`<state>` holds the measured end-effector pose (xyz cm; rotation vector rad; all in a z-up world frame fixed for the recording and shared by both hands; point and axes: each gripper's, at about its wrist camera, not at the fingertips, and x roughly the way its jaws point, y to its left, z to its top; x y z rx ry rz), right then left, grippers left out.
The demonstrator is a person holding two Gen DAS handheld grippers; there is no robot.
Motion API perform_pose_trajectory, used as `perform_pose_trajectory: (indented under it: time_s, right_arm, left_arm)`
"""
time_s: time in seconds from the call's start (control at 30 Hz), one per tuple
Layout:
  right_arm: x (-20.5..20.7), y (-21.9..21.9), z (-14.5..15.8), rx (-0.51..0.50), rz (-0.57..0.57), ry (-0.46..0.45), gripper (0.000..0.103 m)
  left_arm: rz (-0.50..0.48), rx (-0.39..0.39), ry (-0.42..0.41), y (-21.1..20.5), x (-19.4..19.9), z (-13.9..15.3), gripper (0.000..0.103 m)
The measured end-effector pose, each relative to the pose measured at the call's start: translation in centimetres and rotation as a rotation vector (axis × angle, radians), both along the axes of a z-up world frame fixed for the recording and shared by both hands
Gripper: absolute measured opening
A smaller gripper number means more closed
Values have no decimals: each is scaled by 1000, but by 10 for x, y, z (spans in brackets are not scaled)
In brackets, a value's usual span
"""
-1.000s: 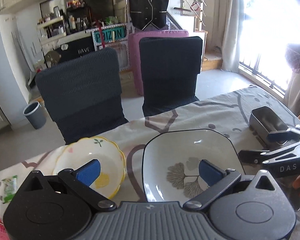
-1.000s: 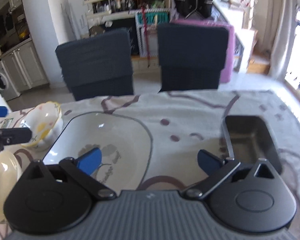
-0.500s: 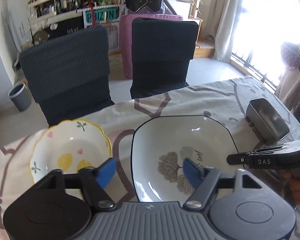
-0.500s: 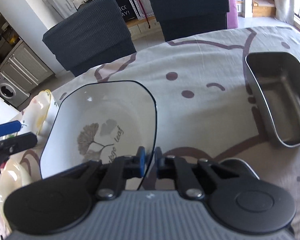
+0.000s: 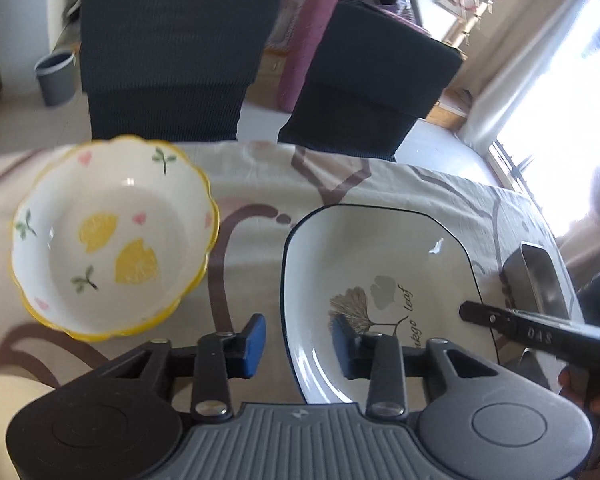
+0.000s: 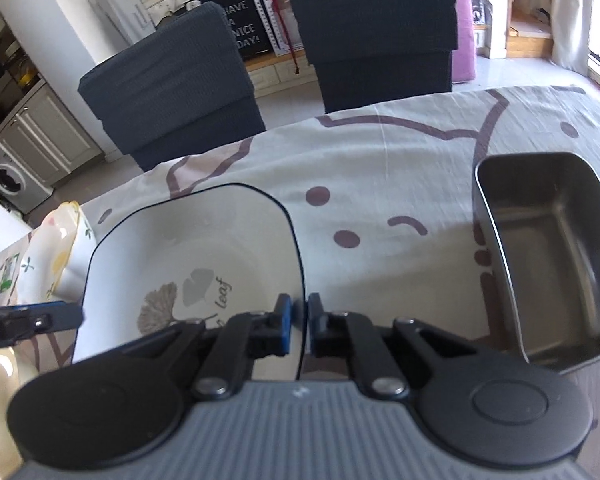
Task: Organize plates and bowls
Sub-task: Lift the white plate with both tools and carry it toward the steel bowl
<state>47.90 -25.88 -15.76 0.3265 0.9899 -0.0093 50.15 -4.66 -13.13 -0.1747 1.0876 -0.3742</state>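
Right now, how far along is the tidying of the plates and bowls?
Barely begun: nothing looks stacked yet. In hand: the right gripper is shut on the rim of the white square ginkgo-leaf plate, and the left gripper, jaws just closing, straddles its opposite rim without clamping. Left: the yellow-rimmed scalloped lemon bowl and the steel rectangular tin sit apart, untouched.

The right gripper (image 6: 299, 326) has its blue-padded fingers (image 6: 284, 322) clamped on the right rim of the square white plate (image 6: 188, 256), which bears a ginkgo leaf print and a thin dark edge. To the right, well apart, a stainless steel rectangular tray (image 6: 548, 256) sits on the counter (image 6: 380, 160), covered by a patterned cloth. At the left edge, the left gripper's blue-tipped finger (image 6: 56, 316) reaches the plate's left rim, beside a yellow-rimmed floral bowl (image 6: 56, 248). Two dark chairs (image 6: 172, 80) stand behind.
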Motion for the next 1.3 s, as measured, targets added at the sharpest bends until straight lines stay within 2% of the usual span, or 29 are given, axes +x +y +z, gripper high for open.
perform_pose_trajectory:
  time_s: [0.07, 0.3, 0.4, 0.57, 0.7, 0.77, 0.97, 1.17, 1.3]
  right_arm:
    - [1, -2, -1, -2, 31, -9, 11]
    - [7, -5, -4, 0, 97, -23, 13]
    - [11, -9, -7, 35, 98, -9, 13]
    - [14, -6, -8, 9, 142, -18, 14]
    - [15, -9, -8, 33, 113, -13, 13]
    - [13, -3, -7, -8, 124, -23, 13]
    - [-2, -1, 14, -2, 106, -79, 13]
    - [-37, 2, 64, 3, 124, -165, 13]
    - [-70, 9, 96, -1, 128, -202, 13]
  left_arm:
    - [23, -11, 17, 0, 2, -4, 25]
    - [19, 9, 44, -7, 4, -18, 24]
    - [18, 24, 48, -9, 4, -24, 17]
    - [36, 5, 34, -8, 6, -26, 16]
    - [27, 5, 12, -8, 2, -26, 15]
    - [33, 7, -5, -7, -1, -22, 15]
    - [36, -19, -94, -1, -18, 15, 13]
    - [35, -38, -176, 10, -58, 69, 13]
    - [33, -36, -219, 17, -98, 97, 13]
